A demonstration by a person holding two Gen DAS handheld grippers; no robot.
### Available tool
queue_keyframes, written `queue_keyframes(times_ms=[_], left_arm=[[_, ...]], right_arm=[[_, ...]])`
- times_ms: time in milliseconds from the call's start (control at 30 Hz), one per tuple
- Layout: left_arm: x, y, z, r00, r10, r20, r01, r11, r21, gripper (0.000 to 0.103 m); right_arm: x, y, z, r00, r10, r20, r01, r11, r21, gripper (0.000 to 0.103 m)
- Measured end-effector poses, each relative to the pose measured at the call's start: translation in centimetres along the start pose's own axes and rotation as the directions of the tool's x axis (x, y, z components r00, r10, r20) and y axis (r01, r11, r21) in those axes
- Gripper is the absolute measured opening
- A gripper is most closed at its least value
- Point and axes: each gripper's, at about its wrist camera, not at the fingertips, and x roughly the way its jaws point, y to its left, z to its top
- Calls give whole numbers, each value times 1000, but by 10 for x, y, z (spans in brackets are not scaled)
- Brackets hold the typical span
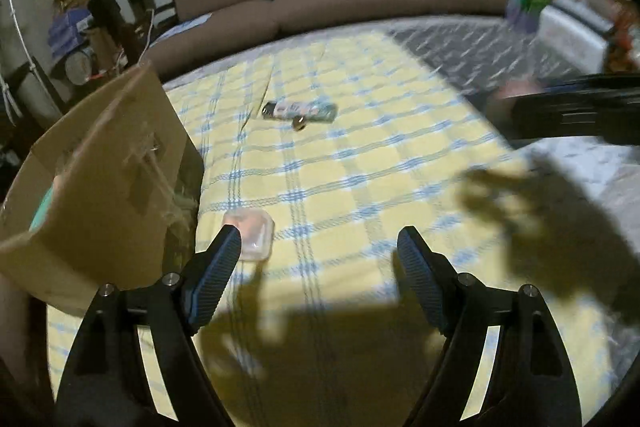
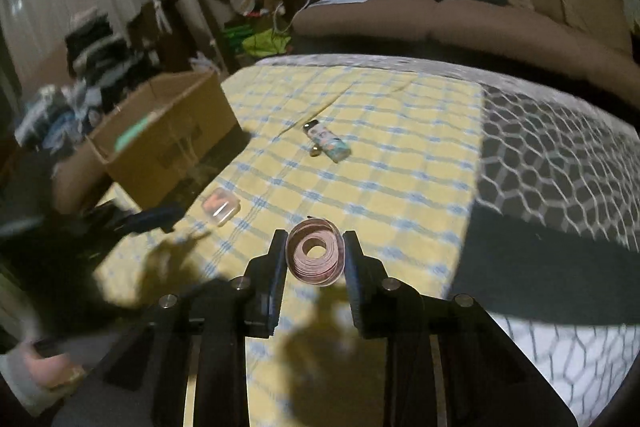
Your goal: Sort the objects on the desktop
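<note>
The right gripper (image 2: pixel 315 255) is pinching a pink roll of tape (image 2: pixel 316 258) between its jaws, holding it above the yellow checked cloth (image 2: pixel 400 171). The left gripper (image 1: pixel 320 243) is hanging with its jaws spread wide and nothing between them, its left fingertip (image 1: pixel 228 239) sitting just in front of a small clear plastic case (image 1: pixel 252 233) lying on the cloth. Farther out, a patterned lighter (image 2: pixel 328 141) with a small metal piece (image 2: pixel 315 151) against it is lying mid-cloth, and an open cardboard box (image 2: pixel 168 135) is standing at the cloth's left edge.
</note>
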Motion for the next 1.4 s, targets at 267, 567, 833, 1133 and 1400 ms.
queue_keyframes(times_ms=[267, 567, 833, 1133, 1400], left_arm=[[36, 12, 16, 999, 29, -38, -32, 996, -85, 71], [33, 21, 3, 949, -314, -26, 297, 918, -262, 19], [-40, 62, -38, 943, -317, 103, 332, 878, -345, 59], [-59, 80, -52, 931, -362, 53, 353, 851, -390, 67], [-50, 91, -52, 920, -393, 6, 361, 839, -408, 68]], right_arm=[[-18, 4, -21, 999, 44, -11, -43, 999, 27, 27], [-20, 18, -18, 996, 86, -1, -85, 995, 42, 27], [-20, 16, -19, 996, 88, 21, -89, 995, 48, 27], [47, 52, -24, 987, 104, -123, -113, 991, -75, 27], [37, 54, -2, 991, 116, -64, -121, 991, -66, 64]])
